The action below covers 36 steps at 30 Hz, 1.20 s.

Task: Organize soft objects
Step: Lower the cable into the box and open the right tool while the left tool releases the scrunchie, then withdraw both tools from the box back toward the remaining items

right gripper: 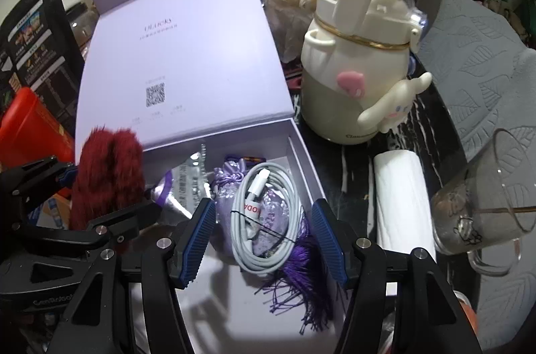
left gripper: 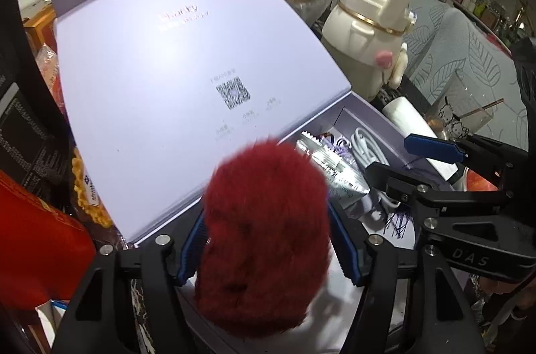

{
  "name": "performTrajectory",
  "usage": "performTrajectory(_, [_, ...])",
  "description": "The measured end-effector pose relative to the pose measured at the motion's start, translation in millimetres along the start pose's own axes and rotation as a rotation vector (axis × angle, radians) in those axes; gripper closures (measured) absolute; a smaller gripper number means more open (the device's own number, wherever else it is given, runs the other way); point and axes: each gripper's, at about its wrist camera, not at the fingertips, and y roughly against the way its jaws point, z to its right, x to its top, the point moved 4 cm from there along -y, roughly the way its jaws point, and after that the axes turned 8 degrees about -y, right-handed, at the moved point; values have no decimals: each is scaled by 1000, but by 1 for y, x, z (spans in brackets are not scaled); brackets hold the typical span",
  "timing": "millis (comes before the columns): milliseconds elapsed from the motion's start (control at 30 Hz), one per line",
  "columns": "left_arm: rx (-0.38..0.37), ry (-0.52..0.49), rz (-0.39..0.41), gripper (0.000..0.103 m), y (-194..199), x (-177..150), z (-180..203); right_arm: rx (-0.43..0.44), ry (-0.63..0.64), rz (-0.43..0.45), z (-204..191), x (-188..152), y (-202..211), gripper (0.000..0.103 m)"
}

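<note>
The red furry pompom (left gripper: 264, 230) stood upright between the spread fingers of the left gripper (left gripper: 268, 240), above the open lavender box (right gripper: 301, 159), while the right gripper (right gripper: 264, 240) was open and empty.

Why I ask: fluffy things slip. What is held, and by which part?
The red fur ball sits between the left gripper's pads, at its sides; whether they press it cannot be told. The right gripper holds nothing.
</note>
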Motion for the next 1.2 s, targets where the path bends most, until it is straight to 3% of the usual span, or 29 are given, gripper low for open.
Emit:
performTrajectory(300, [12, -12, 67, 37, 34, 12, 8, -1, 0, 56, -3, 5, 34, 43])
performTrajectory(667, [28, -49, 161, 37, 96, 16, 26, -19, 17, 170, -10, -4, 105, 43])
performTrajectory(967, [29, -94, 258, 37, 162, 1, 52, -54, 24, 267, -20, -32, 178, 43])
performTrajectory(1067, [37, -113, 289, 37, 184, -7, 61, -64, 19, 292, -23, -45, 200, 36])
performTrajectory(1200, [18, -122, 328, 37, 208, -22, 71, -75, 22, 326, -29, -66, 227, 36])
